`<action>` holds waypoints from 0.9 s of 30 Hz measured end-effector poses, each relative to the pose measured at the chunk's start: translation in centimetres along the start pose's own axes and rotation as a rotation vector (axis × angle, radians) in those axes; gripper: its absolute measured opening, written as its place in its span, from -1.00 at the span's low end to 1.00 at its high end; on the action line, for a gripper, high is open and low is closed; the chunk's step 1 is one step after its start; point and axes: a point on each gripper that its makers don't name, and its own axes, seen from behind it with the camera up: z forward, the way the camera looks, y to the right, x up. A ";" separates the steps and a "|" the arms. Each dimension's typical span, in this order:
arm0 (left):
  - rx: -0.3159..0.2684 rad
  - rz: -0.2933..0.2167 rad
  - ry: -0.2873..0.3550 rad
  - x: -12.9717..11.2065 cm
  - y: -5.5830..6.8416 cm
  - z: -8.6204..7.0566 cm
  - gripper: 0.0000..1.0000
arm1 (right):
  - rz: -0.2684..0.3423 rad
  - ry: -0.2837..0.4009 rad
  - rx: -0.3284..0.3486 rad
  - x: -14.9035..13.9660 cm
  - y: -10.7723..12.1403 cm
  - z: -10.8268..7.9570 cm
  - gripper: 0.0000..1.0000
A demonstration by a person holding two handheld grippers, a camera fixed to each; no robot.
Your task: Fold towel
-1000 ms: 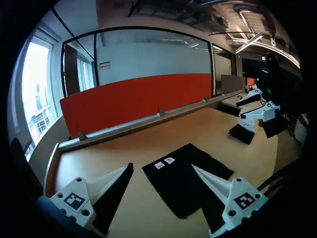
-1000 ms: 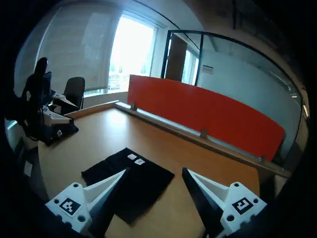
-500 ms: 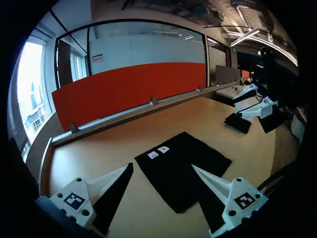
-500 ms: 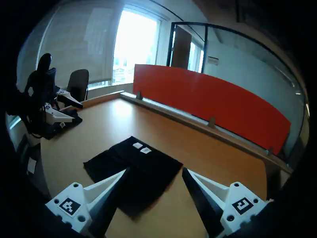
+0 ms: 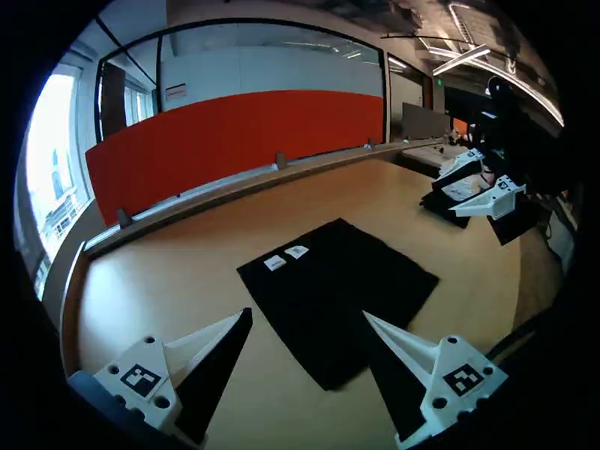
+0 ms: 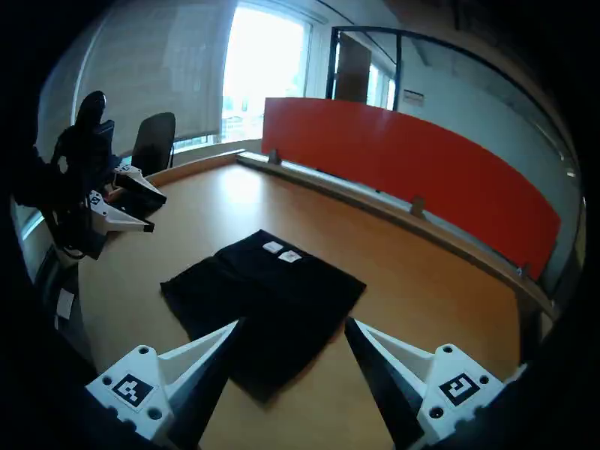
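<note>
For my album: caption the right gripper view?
Open right gripper poised above a black towel lying on a wooden table.

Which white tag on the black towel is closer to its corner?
The left tag in the left gripper view; the other tag sits farther along the edge.

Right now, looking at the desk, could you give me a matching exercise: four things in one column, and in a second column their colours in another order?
Things:
1. towel
2. tags on the towel
3. divider panel behind the desk
4. desk top

Colours:
A. light wood
B. black
C. orange-red
D. white

Pairs: 1-B, 2-D, 3-C, 4-A
</note>
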 end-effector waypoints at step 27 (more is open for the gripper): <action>-0.103 0.018 -0.191 -9.3 2.2 4.2 0.95 | -0.031 -0.179 0.077 -9.7 -3.6 4.8 1.00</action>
